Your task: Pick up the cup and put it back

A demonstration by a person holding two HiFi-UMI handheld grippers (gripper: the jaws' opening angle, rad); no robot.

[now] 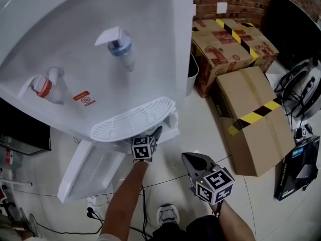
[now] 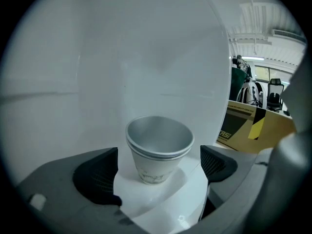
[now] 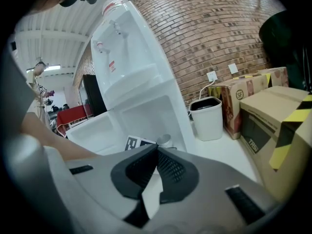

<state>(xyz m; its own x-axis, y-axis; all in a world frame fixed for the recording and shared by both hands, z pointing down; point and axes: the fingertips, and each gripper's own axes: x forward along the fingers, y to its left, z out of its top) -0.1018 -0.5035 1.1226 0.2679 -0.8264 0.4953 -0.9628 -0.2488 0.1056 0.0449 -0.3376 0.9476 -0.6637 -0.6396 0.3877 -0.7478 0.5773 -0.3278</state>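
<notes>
A white paper cup with a grey inside and a faint print on its side (image 2: 158, 152) stands upright on the white floor of the lower compartment of a tall white water dispenser (image 1: 75, 49). Its rim shows a double edge, as of two cups nested. The left gripper (image 2: 160, 167) reaches into that compartment with its dark ribbed fingers (image 2: 97, 174) spread wide. The cup stands between them, and a clear gap shows on each side, so neither pad touches it. In the head view this gripper's marker cube sits just under the dispenser's white slotted drip tray (image 1: 133, 119), and the cup itself is hidden there.

The right gripper (image 1: 189, 158) hangs apart from the dispenser, over the pale floor, with its fingers (image 3: 168, 167) closed together at the tips and nothing between them. Its own view looks past them to the open compartment, where the cup's rim shows just beside the left gripper's cube.

A blue-collared tap (image 1: 119, 45) and a red-collared tap (image 1: 44, 87) stick out above the tray. To the right stand a white waste bin (image 3: 207, 116) and brown cardboard boxes with yellow-and-black tape (image 1: 256, 119), against a red brick wall (image 3: 214, 28).
</notes>
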